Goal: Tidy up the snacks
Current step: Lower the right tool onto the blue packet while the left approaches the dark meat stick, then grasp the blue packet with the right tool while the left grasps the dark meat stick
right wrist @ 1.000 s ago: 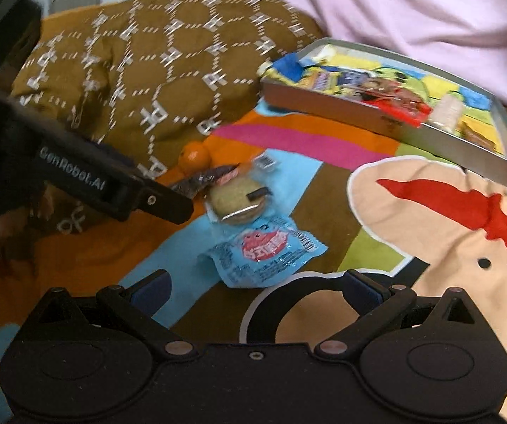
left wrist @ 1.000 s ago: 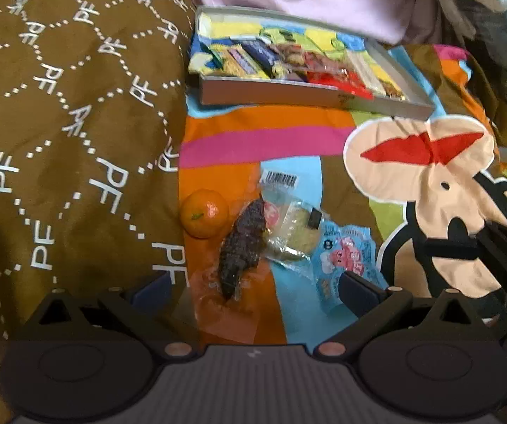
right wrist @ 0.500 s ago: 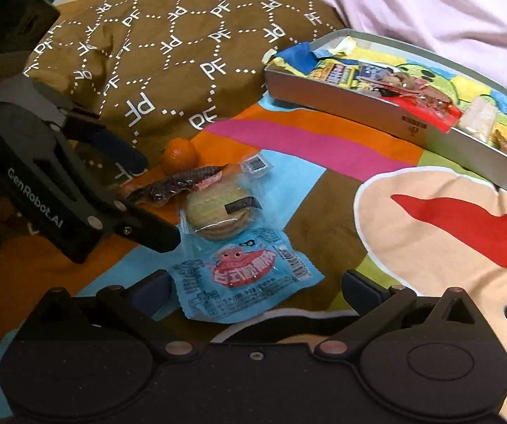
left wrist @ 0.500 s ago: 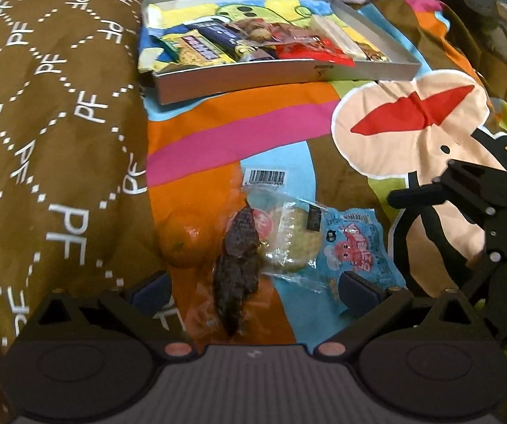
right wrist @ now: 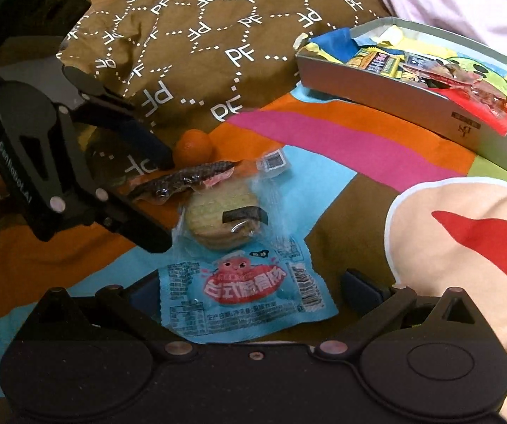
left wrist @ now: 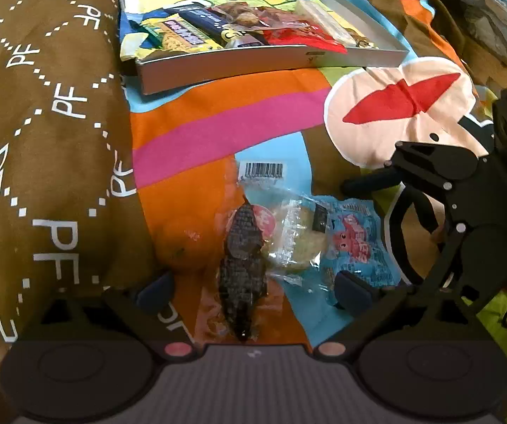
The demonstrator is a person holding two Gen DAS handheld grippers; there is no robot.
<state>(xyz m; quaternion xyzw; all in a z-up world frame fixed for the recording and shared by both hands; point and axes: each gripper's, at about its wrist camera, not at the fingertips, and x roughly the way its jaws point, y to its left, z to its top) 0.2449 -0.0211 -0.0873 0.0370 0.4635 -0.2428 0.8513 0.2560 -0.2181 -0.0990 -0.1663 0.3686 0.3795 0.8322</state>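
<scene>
Four loose snacks lie in a row on the colourful blanket: an orange (left wrist: 183, 247), a dark strip in a clear wrapper (left wrist: 243, 265), a round cookie in a clear packet (left wrist: 299, 240) and a blue packet with a pink cartoon (left wrist: 356, 243). My left gripper (left wrist: 253, 289) is open, low over the blanket, with the dark strip between its fingers. My right gripper (right wrist: 253, 288) is open too, its fingers on either side of the blue packet (right wrist: 243, 282). The cookie (right wrist: 225, 219), dark strip (right wrist: 183, 180) and orange (right wrist: 193, 146) lie beyond it. The left gripper (right wrist: 163, 201) shows there on the left.
A shallow grey tray (left wrist: 253, 60) holding several wrapped snacks sits at the far end of the blanket. A brown quilt printed "PF" (left wrist: 41, 123) rises on the left, close beside the orange. The right gripper's body (left wrist: 447, 212) stands just right of the blue packet.
Both grippers have come down and closer to the loose snacks. The left one now straddles the dark strip and the right one straddles the blue packet. The snacks have not moved.
</scene>
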